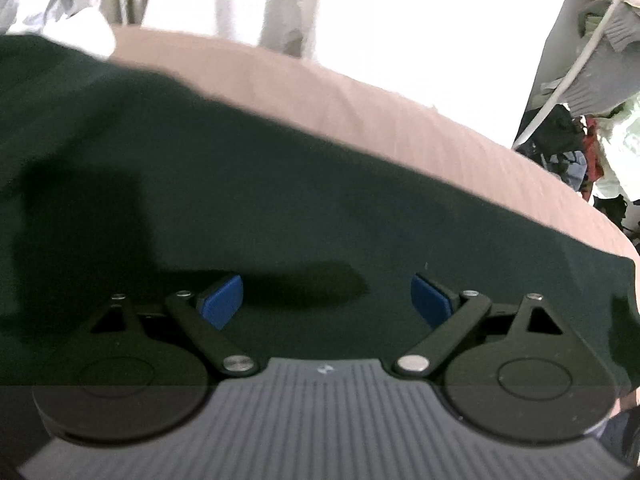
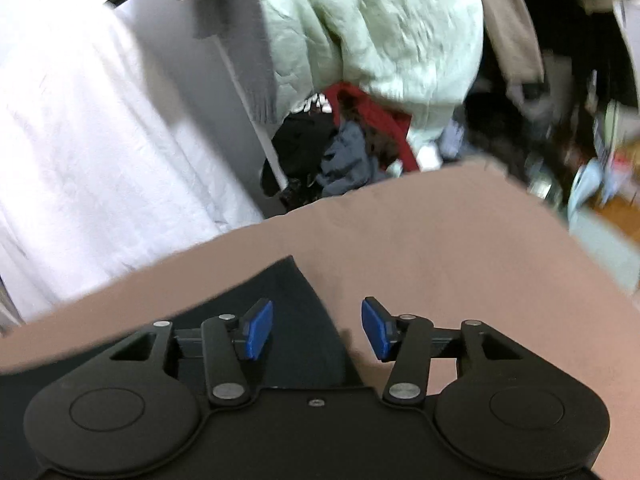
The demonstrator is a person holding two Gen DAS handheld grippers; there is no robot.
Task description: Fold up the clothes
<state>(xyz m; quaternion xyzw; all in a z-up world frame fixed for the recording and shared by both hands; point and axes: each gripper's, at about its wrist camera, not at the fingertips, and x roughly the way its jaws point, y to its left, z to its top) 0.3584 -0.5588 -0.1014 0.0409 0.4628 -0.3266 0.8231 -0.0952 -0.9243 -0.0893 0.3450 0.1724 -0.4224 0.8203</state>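
While both grippers, left [image 1: 327, 298] and right [image 2: 317, 329], gape empty over the garment [image 1: 240, 200] on the bed [image 2: 440, 240], each should pinch one corner squarely.

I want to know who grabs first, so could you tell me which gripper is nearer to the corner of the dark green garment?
Right. The right gripper hangs just over the dark green garment's corner, jaws open; the left gripper is over its broad middle.

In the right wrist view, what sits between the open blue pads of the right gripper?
Between the right gripper pads lies the side edge of the dark garment, with bare pinkish-brown bedsheet beside it. Nothing else shows there; the right wrist view settles this.
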